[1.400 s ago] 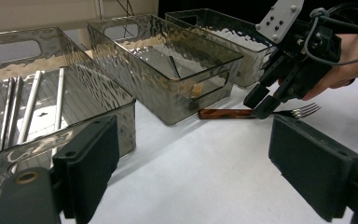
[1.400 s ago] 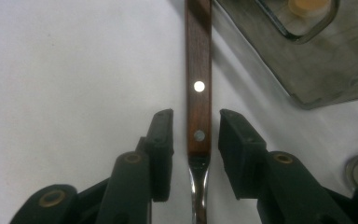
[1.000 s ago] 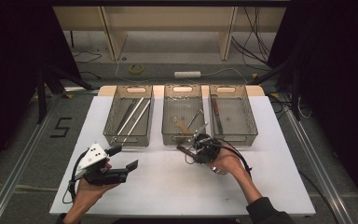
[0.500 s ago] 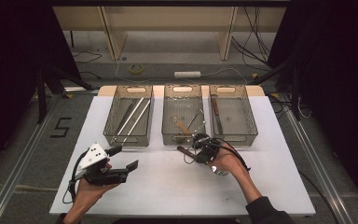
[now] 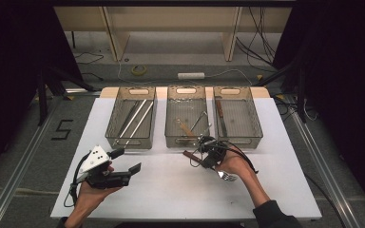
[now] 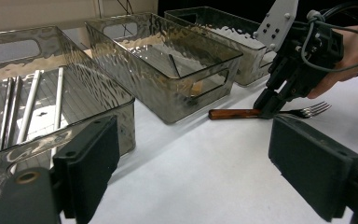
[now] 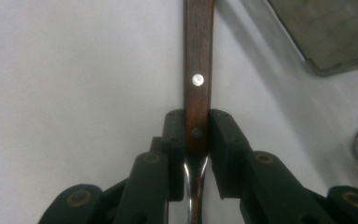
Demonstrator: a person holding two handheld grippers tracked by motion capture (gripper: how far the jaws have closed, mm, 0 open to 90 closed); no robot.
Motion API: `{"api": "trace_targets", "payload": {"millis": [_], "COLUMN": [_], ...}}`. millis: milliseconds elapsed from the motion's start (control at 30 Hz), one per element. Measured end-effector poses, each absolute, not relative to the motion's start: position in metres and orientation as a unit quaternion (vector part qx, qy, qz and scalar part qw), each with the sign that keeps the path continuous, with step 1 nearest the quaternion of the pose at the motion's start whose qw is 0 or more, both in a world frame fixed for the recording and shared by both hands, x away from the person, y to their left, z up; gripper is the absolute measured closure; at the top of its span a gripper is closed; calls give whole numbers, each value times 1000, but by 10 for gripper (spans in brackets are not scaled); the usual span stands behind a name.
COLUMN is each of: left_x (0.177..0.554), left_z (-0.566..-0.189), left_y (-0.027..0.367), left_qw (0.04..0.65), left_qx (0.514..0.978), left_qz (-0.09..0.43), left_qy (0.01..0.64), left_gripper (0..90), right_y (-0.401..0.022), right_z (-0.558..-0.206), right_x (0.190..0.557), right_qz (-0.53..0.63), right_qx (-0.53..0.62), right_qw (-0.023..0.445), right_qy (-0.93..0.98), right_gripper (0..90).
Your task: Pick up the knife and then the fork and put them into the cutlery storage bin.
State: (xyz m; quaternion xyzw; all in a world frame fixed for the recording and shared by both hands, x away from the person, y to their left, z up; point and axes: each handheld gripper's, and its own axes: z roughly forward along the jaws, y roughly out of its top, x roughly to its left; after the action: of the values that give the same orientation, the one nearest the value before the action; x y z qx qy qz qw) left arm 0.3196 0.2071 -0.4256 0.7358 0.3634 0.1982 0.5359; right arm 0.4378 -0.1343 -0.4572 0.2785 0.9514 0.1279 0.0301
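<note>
R gripper (image 7: 196, 135) has just closed its black jaws onto the wooden-handled steel fork (image 6: 242, 113), which lies on the white table (image 5: 171, 190) just in front of the middle clear plastic bin (image 5: 186, 118), while L gripper (image 6: 193, 161) hovers w/ jaws wide, empty.

Three bins stand side by side along the far part of the white table (image 5: 171, 190), the middle bin (image 5: 186, 124) walling off the way beyond the fork (image 5: 209, 164) lying just in front of it. Nearer than the fork, bare tabletop lies open, wide between both grippers.
</note>
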Motion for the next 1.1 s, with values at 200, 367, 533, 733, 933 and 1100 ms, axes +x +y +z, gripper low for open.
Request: {"api": "trace_targets", "payload": {"millis": [200, 367, 533, 733, 933, 1100], "left_x": [319, 319, 319, 319, 319, 319], "left_z": [-426, -426, -426, -425, -425, -425], "left_y": [207, 206, 206, 206, 206, 207], "left_qw": [535, 535, 535, 533, 535, 534], "left_qx": [737, 737, 737, 739, 738, 738], "left_qz": [199, 199, 199, 200, 200, 200], "left_qy": [362, 362, 362, 360, 360, 362], "left_gripper": [162, 162, 162, 162, 162, 163], "right_y": [-133, -130, -129, -127, -126, -129], "right_z": [-457, -457, -457, -457, -456, -454], "right_x": [438, 439, 439, 439, 438, 438], "right_qz": [122, 115, 110, 103, 102, 107], "right_qx": [280, 278, 278, 271, 267, 269], "right_qw": [28, 31, 30, 34, 40, 41], "right_qy": [952, 953, 954, 956, 957, 956], "right_gripper": [769, 770, 772, 776, 779, 780]}}
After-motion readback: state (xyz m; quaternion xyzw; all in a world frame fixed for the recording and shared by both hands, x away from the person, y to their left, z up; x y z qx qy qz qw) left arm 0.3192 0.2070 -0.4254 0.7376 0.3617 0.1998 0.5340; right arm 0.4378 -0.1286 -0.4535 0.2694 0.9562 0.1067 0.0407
